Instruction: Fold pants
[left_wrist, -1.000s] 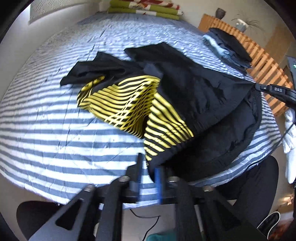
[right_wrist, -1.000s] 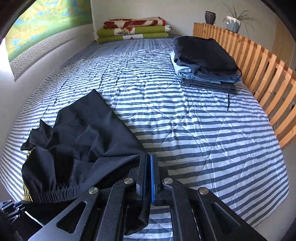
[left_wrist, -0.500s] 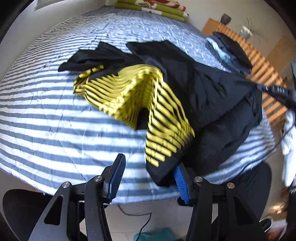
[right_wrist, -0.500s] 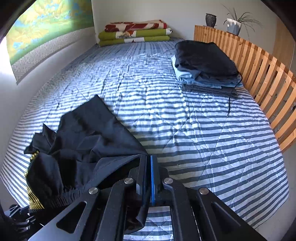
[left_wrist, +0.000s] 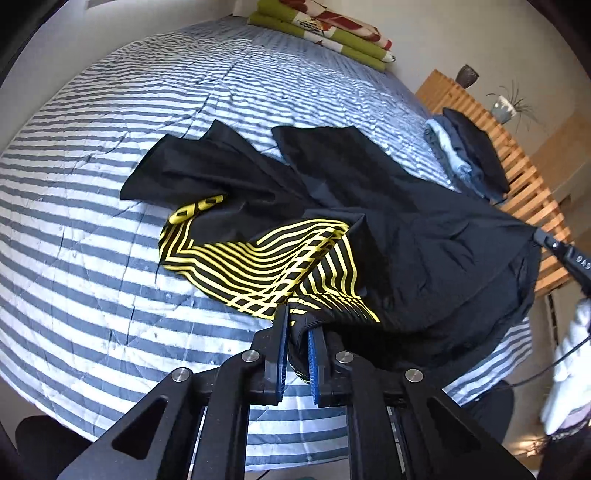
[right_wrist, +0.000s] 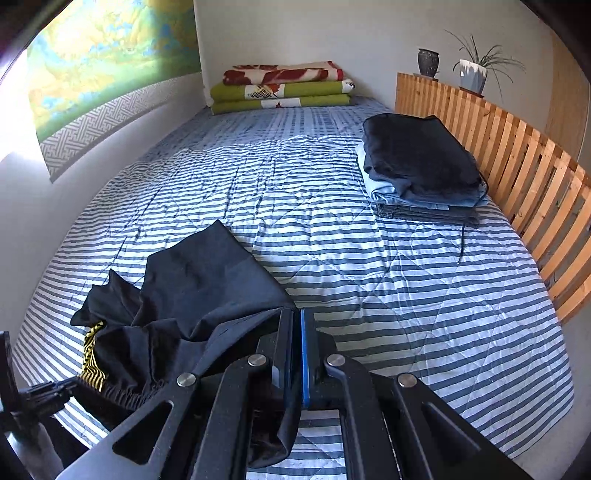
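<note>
Left wrist view, pants (left_wrist: 388, 221) waistband pinched in left hand-held gripper (left_wrist: 295, 332)

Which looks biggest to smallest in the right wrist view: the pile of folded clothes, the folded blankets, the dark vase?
1. Pile of folded clothes
2. Folded blankets, though they lie farther off, so this is only how it looks
3. Dark vase

The right gripper (right_wrist: 295, 332) sits at six o'clock, its blue-padded jaws pressed together on a fold of the black pants (right_wrist: 192, 291), which spread toward eight o'clock over the striped bedspread (right_wrist: 388, 280). A yellow-striped patch shows at the pants' left edge. A stack of folded clothes (right_wrist: 421, 166) lies at two o'clock beside the wooden slatted rail (right_wrist: 517, 158). Folded blankets (right_wrist: 282, 88) rest at twelve o'clock.
</note>
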